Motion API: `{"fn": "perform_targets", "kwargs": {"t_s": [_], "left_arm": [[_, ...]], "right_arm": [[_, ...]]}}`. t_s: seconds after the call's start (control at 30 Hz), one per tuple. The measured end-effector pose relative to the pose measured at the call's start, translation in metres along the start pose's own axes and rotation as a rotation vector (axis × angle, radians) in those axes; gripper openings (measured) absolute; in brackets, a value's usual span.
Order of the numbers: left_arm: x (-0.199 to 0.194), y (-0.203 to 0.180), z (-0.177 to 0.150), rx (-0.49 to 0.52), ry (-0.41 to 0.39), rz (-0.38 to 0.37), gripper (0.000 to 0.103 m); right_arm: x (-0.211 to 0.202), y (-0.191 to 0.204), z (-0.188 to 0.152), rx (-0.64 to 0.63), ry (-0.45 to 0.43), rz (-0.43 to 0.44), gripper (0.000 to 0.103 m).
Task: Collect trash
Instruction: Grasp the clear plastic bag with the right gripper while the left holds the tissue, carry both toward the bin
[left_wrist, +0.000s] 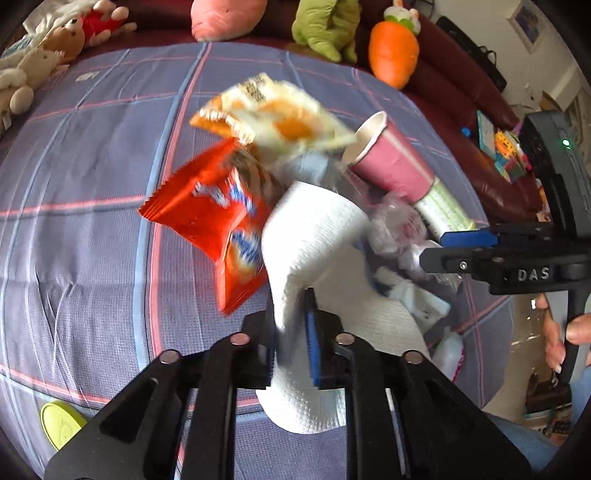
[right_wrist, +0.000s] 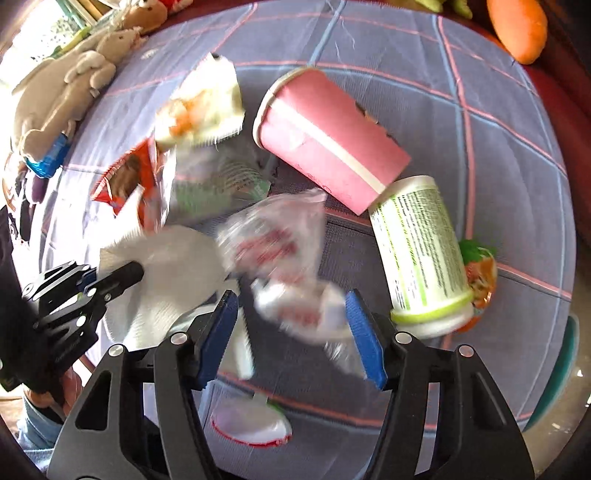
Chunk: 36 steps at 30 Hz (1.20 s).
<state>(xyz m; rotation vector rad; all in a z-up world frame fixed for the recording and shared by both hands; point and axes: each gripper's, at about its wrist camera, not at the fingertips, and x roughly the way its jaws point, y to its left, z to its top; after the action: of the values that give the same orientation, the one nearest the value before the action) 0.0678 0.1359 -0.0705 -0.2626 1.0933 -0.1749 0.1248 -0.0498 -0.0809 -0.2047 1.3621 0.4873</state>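
A pile of trash lies on a purple plaid cloth (left_wrist: 74, 206). My left gripper (left_wrist: 293, 332) is shut on a white paper towel (left_wrist: 317, 236), which also shows in the right wrist view (right_wrist: 173, 266). Beside it are a red snack wrapper (left_wrist: 210, 210), a yellow-orange chip bag (left_wrist: 273, 114), a pink paper cup (left_wrist: 391, 158) (right_wrist: 325, 144) and a white-green tube (right_wrist: 421, 251). My right gripper (right_wrist: 291, 328) is open around a blurred clear plastic wrapper (right_wrist: 280, 243) and white packaging (right_wrist: 306, 310). It enters the left wrist view from the right (left_wrist: 447, 247).
Plush toys line the far edge: a carrot (left_wrist: 393, 51), a green toy (left_wrist: 325, 26), a pink one (left_wrist: 225, 18) and bunnies (right_wrist: 70, 77). A yellow-green lid (left_wrist: 59, 424) lies near left. A white lid (right_wrist: 251, 424) lies below my right gripper. A dark red sofa (left_wrist: 461, 85) stands behind.
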Motion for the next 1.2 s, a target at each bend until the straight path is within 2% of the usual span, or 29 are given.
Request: {"fn": "perform_targets", "kwargs": {"t_s": [0.17,0.2,0.23,0.3,0.4,0.67,0.9,1.2], "left_arm": [[0.006,-0.001,-0.001,0.004,0.000,-0.005,0.015],[0.005,-0.004,-0.001,0.011,-0.005,-0.001,0.012],[0.004,-0.006,-0.001,0.015,-0.010,-0.002,0.008],[0.001,-0.010,-0.001,0.019,-0.023,-0.010,0.004],[-0.011,-0.018,0.000,0.027,-0.051,-0.011,0.004],[-0.057,-0.047,0.013,0.076,-0.145,-0.039,0.004],[-0.062,-0.115,0.030,0.169,-0.173,-0.075,0.004],[-0.022,-0.226,0.042,0.322,-0.116,-0.150,0.004]], "right_arm": [[0.017,0.002,0.002,0.000,0.041,0.001,0.059],[0.019,0.003,0.001,0.000,0.046,0.004,0.058],[0.020,0.004,-0.001,0.000,0.050,0.017,0.047],[0.017,0.006,-0.005,0.001,0.045,0.033,0.041],[0.002,0.006,-0.012,0.000,0.004,0.036,0.037],[-0.064,-0.019,-0.038,0.065,-0.152,0.050,0.037],[-0.107,-0.076,-0.068,0.171,-0.247,0.052,0.037],[-0.141,-0.176,-0.128,0.355,-0.338,0.034,0.037]]}}
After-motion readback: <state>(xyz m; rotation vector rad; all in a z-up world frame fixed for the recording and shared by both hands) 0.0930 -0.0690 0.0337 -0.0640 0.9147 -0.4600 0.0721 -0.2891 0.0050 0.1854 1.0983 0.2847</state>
